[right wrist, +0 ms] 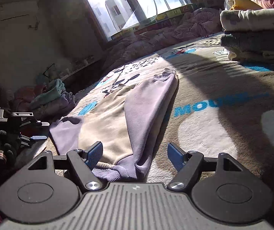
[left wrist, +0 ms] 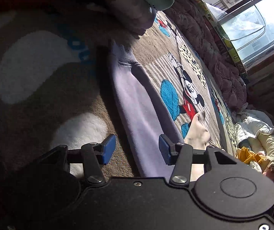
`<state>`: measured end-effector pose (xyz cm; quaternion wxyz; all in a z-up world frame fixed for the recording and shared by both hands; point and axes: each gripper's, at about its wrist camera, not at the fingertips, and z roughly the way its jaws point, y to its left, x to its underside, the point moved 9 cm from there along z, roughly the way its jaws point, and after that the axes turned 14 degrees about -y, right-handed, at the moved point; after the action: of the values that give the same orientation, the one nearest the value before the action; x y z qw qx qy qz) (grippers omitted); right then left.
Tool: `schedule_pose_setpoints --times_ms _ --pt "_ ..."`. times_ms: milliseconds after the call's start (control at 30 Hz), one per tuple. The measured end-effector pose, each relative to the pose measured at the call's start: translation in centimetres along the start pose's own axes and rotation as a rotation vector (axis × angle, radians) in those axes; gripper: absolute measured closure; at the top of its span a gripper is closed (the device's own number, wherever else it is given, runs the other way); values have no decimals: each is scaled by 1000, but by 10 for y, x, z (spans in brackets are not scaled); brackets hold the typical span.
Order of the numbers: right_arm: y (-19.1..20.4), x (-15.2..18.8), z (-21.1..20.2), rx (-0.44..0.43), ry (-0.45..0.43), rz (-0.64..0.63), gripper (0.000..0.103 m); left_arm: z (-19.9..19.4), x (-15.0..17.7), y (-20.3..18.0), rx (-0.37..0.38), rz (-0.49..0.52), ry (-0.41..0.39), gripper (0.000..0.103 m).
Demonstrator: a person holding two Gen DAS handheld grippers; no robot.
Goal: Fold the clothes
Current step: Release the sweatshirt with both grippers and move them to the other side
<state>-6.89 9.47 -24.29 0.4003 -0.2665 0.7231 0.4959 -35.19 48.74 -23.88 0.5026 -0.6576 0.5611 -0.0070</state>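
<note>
Two grippers: both mine, one in each hand, over a printed rug [right wrist: 204, 134] with a sweatshirt [right wrist: 117, 118] laid on it.
Sweatshirt: cream body with lilac sleeves, lying flat; one sleeve [right wrist: 148, 107] is folded across the body, the other [right wrist: 66, 132] lies out to the side.
Long axis: it runs away from my right gripper [right wrist: 135, 155], hem nearest me, the cuff of the folded sleeve at the far end toward the window.
Right gripper state: jaws wide apart, nothing pressed between the pads; the hem band [right wrist: 106, 172] lies just under and between them.
Left gripper state: my left gripper [left wrist: 137, 147] is part open and holds nothing; a lilac sleeve [left wrist: 137, 103] runs lengthwise between its jaws, down on the rug.
Nearer hand: my right, I judge, since the hem sits right at its fingertips.
Left hand pose: tilted downward, seen low at the side in the right view [right wrist: 31, 132].
Right hand pose: angled gently down along the garment.
Next move, my guess: pinch the hem and carry it toward the collar.
Around: a folded stack [right wrist: 252, 38] well apart at the far right.
</note>
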Motion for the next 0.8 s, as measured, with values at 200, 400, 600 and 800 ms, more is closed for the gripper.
schedule_pose_setpoints --times_ms 200,400,600,800 --pt "-29 3 9 53 -11 183 25 14 -17 23 -33 -76 -50 55" --pt "-35 9 19 73 12 197 23 38 -42 33 -34 -127 -108 55" --pt "-36 10 25 76 9 210 22 53 -48 19 1 -86 -115 89" --pt "-38 7 30 77 -14 231 22 34 -23 -52 134 186 -132 97"
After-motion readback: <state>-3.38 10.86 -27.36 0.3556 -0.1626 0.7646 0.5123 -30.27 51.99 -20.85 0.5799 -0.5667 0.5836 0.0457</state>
